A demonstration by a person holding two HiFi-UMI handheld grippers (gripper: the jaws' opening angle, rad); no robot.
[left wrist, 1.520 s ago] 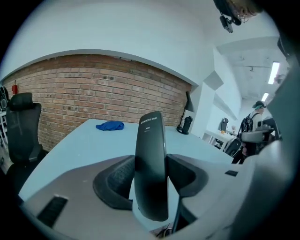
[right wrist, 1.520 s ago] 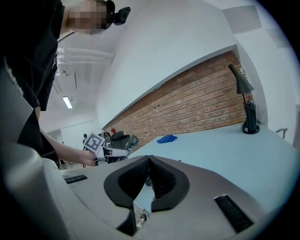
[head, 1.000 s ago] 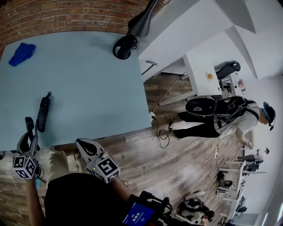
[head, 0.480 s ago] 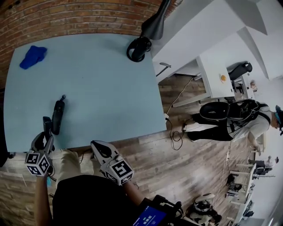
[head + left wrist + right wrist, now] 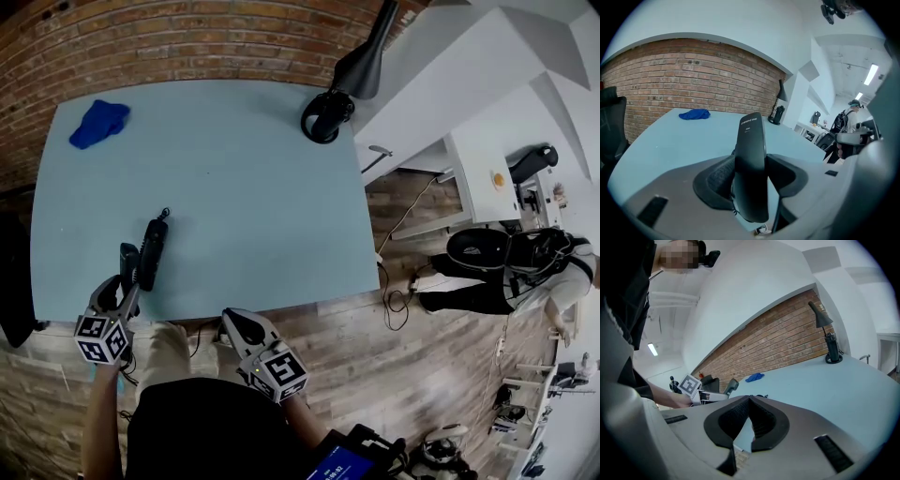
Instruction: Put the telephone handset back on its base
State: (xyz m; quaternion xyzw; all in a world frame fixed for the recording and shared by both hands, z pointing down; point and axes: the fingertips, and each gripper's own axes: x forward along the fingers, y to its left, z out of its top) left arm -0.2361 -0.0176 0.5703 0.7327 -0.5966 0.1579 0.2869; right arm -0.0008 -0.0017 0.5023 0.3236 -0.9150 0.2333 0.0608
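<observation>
My left gripper [image 5: 125,281] is at the table's near left edge, shut on a slim black telephone handset [image 5: 128,259] that it holds upright. In the left gripper view the handset [image 5: 751,154] stands between the two pads with its printed flat face toward the camera. Just to its right the long black base [image 5: 153,251] lies flat on the light blue table [image 5: 253,206], a cord leaving its far end. My right gripper [image 5: 246,328] hangs off the table's front edge above the wooden floor. Its jaws meet at the tips [image 5: 749,401] with nothing between them.
A blue cloth [image 5: 99,123] lies at the table's far left corner. A black desk lamp [image 5: 328,117] stands at the far right corner. A brick wall runs behind the table. A person [image 5: 511,262] bends over near white desks at the right, and cables lie on the floor.
The head view has swung, so everything sits further right in the picture. My left gripper with the handset has edged slightly closer to the base. Both jaws stand as before.
</observation>
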